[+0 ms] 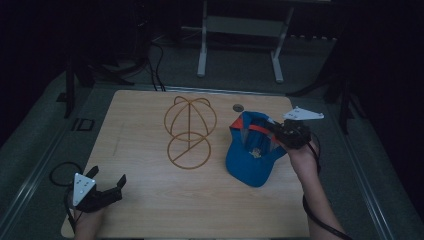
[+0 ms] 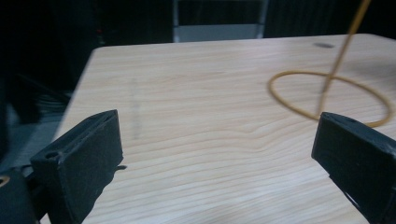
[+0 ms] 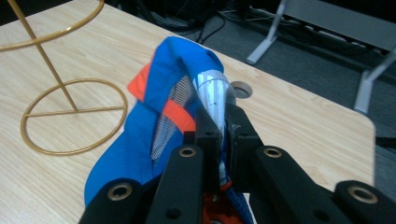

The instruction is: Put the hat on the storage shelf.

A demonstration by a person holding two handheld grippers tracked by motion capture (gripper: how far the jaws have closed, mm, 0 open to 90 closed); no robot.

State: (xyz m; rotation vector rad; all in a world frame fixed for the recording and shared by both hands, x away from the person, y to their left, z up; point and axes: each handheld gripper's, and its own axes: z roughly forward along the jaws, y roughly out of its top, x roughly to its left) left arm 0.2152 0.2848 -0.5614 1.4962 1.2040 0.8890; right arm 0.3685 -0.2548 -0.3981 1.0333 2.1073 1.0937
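Observation:
A blue cap [image 1: 250,152] with orange trim hangs above the right side of the table, its brim drooping to the wood. My right gripper [image 1: 277,132] is shut on the cap's back edge; in the right gripper view the jaws pinch the blue cap [image 3: 154,135] and a pale inner band. A gold wire hat stand [image 1: 190,131] with a round base stands at the table's middle. My left gripper [image 1: 107,180] rests near the front left corner, open and holding nothing. The left gripper view shows the stand's base ring [image 2: 327,98] ahead to the right.
The wooden table [image 1: 150,210] has a small round hole [image 1: 238,107] near its far edge. Beyond it stand a white desk frame [image 1: 240,45] and black cables on the floor. A cable loop [image 1: 60,172] hangs off the table's left edge.

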